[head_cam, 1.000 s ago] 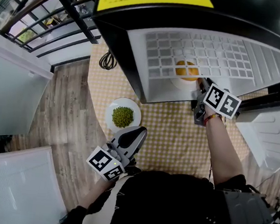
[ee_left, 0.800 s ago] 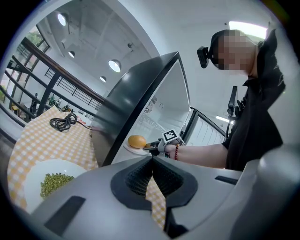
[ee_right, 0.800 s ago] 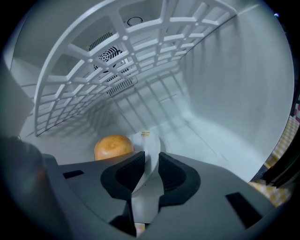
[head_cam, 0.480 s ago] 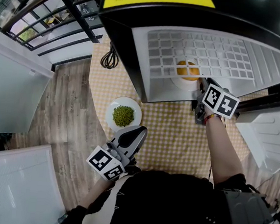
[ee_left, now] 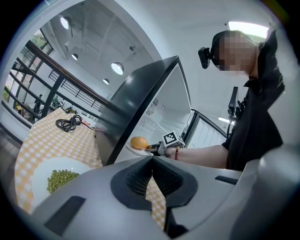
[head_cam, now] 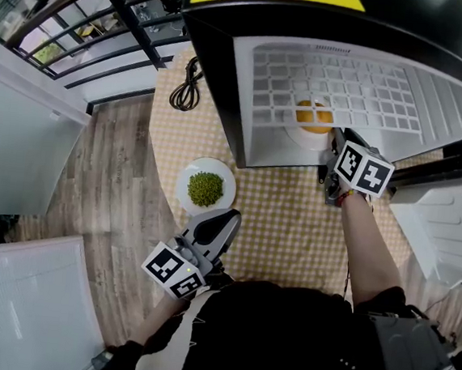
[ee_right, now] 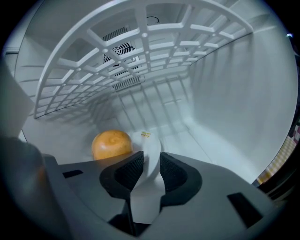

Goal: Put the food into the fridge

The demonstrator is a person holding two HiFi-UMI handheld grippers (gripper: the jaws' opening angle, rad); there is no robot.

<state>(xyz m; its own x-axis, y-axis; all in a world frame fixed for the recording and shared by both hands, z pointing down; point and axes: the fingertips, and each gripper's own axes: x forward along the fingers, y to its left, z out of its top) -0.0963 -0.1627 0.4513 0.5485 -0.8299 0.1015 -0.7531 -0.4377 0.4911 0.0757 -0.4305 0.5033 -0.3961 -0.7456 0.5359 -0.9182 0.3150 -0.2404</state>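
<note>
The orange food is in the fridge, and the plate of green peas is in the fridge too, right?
Not quite. The orange food is in the fridge, on a white plate in the right gripper, but the plate of green peas is outside, on the checkered table. The head view shows it.
</note>
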